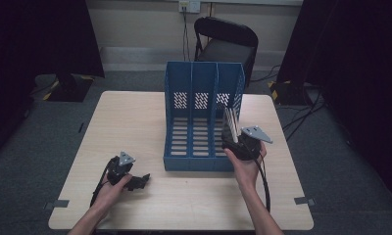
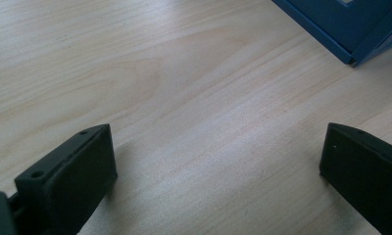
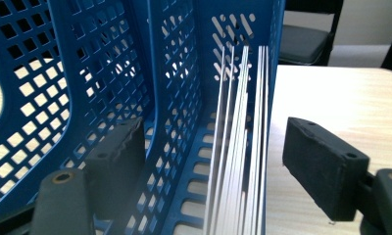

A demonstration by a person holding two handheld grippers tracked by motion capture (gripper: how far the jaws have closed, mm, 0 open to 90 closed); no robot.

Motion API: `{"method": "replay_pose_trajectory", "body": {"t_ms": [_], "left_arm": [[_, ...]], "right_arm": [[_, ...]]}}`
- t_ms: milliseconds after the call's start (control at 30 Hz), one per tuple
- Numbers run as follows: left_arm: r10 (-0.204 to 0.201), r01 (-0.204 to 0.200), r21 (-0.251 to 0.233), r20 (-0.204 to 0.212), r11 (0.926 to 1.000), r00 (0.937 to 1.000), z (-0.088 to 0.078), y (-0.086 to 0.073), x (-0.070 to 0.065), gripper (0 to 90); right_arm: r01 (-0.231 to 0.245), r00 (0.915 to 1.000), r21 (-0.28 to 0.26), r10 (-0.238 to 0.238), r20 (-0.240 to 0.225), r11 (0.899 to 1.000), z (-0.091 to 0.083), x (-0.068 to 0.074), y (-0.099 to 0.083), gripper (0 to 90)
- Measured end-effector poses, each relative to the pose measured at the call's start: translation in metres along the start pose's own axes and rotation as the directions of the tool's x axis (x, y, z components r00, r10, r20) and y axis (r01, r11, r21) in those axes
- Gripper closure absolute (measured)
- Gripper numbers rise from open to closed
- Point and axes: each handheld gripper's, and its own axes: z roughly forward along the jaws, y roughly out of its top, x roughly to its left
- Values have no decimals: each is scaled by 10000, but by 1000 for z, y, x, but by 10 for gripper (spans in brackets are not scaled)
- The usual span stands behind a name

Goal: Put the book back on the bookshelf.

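Down at the near left, the left gripper point(image 1: 141, 181) lay low on the pale wood-grain table point(image 1: 135, 122), jaws spread wide over bare tabletop with plenty of free room around it and nothing between them. Over on the right, the right gripper point(image 1: 232, 138) stood at the front right corner of the blue file rack point(image 1: 202, 93), jaws wide apart either side of a sheaf of thin white sheets point(image 3: 240, 147) standing upright in the rightmost slot, not clamping them. Beyond the rack's perforated plastic dividers, a black chair point(image 1: 228, 41) waited behind the far table edge.
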Motion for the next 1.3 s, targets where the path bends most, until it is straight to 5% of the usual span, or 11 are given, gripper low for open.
{"method": "replay_pose_trajectory", "body": {"t_ms": [800,967,1300], "left_arm": [[-1,1,-1,-4,10000,10000,0,0,0,0],[-3,3,-13,-13,10000,10000,0,0,0,0],[33,-33,19,-18,10000,10000,0,0,0,0]], "right_arm": [[43,9896,264,-4,-1442,9996,-24,-22,3,202],[-69,9811,217,109,-1932,9997,-32,-29,0,195],[129,9767,521,-15,-2146,9986,-52,-43,-7,194]]}}
